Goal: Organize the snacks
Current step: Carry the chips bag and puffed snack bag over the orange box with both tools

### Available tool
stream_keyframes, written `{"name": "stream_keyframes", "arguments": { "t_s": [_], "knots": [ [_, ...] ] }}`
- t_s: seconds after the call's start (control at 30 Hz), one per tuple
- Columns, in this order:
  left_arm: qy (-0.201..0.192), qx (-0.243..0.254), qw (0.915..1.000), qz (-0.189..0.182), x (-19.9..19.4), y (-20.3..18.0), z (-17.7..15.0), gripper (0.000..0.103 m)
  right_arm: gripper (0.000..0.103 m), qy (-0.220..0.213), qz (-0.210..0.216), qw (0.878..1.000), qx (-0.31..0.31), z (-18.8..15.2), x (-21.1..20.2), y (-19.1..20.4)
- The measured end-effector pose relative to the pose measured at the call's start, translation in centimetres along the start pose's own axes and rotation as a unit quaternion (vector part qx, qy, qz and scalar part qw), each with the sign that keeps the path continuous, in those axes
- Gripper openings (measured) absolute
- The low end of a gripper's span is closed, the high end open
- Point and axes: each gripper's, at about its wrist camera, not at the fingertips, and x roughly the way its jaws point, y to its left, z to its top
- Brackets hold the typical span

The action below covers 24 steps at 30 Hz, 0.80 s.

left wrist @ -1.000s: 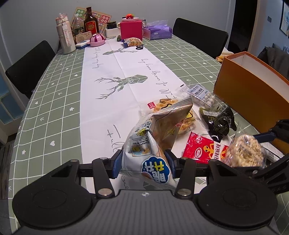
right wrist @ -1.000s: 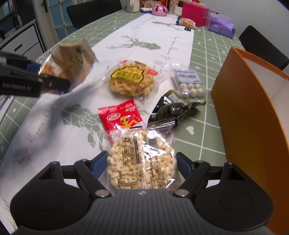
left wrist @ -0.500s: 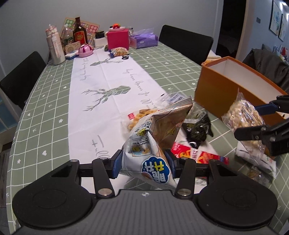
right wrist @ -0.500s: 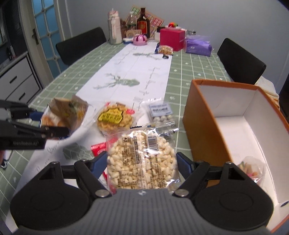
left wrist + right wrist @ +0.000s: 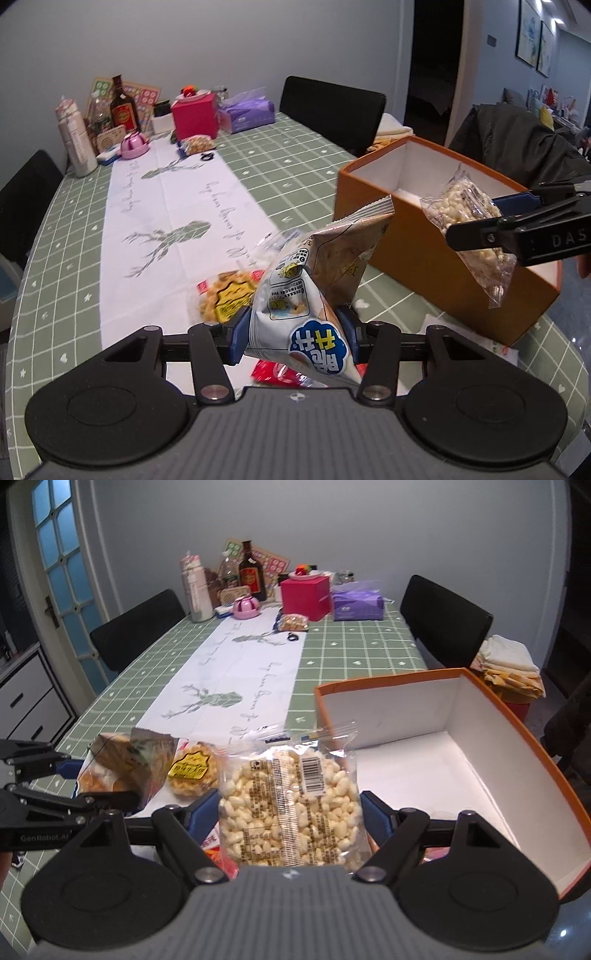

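In the left wrist view, our left claw (image 5: 293,334) is clamped on one foil chip bag (image 5: 317,291), white and blue at the bottom and tan at the top, held up above the tabletop (image 5: 74,295). Below it we count one clear pack of yellow crackers (image 5: 221,291) lying on the white runner (image 5: 162,229), and one red packet (image 5: 269,371) showing under the bag. One orange box (image 5: 424,258) with a white inside stands open on the right. Our right claw (image 5: 480,221) comes in from the right edge, closed on one clear bag of puffed rice (image 5: 469,218) that hangs over the box's near wall. At the far end we count one pink box (image 5: 195,118), one purple tissue pack (image 5: 247,114), one dark bottle (image 5: 123,109) and one white bottle (image 5: 75,142). Two black chairs (image 5: 332,107) show, one on each side.

In the right wrist view, the right claw (image 5: 290,812) grips the one puffed rice bag (image 5: 291,805) by its two side edges, with the bag just at the open box's (image 5: 517,723) near left corner. We cannot make out how many things lie in the box: only a red edge shows behind the claw at its near end. On the left, the left claw (image 5: 74,786) holds the one chip bag (image 5: 129,764) in the air, with the one cracker pack (image 5: 192,771) lying just beside it on the runner (image 5: 229,679). Another small snack bag (image 5: 293,622) lies far off by the pink box (image 5: 306,598). Again we count two chairs (image 5: 136,627).
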Motion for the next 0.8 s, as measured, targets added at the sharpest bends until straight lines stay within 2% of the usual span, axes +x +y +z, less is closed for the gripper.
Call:
{"name": "stream_keyframes", "arguments": {
  "t_s": [0.47, 0.8],
  "knots": [
    [-0.023, 0.064, 0.9965, -0.048, 1.3, -9.2, 5.1, 0.056, 0.078, -0.032, -0.029, 0.995, 0.085, 0.0, -2.6, -8.5],
    [-0.014, 0.104, 0.9932, -0.051, 4.1, -13.8, 7.7, 0.056, 0.078, -0.045, -0.053, 0.989, 0.128, -0.5, -3.4, -12.5]
  ]
}}
